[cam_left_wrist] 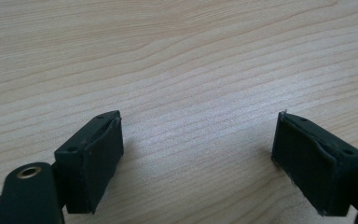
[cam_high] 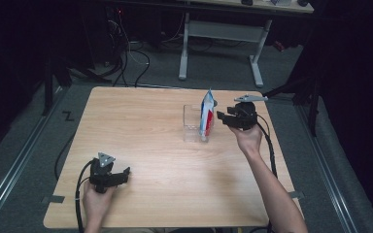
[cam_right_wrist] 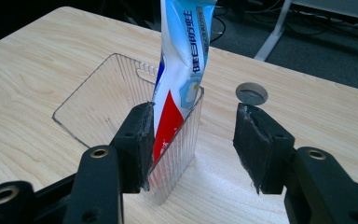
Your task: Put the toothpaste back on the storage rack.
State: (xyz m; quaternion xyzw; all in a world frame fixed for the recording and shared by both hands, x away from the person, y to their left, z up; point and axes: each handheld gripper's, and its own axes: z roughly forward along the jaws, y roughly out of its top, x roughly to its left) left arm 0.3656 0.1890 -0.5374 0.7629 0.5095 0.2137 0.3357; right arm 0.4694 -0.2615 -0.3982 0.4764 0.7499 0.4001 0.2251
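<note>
Wood-grain table (cam_high: 155,145) amid dark room; both claws open, toothpaste tube (cam_right_wrist: 179,70) unheld.

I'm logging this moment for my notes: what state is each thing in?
Toothpaste tube: standing on end in the container, leaning on its wall, not gripped.
Clear container: upright on the table, open at the top.
Right gripper: open, fingers beside the container.
Left gripper: open, nothing between its fingers, low over bare wood.

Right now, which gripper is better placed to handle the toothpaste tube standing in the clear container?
Right gripper: open beside the toothpaste tube in the clear container. Left gripper rests far off.
</note>
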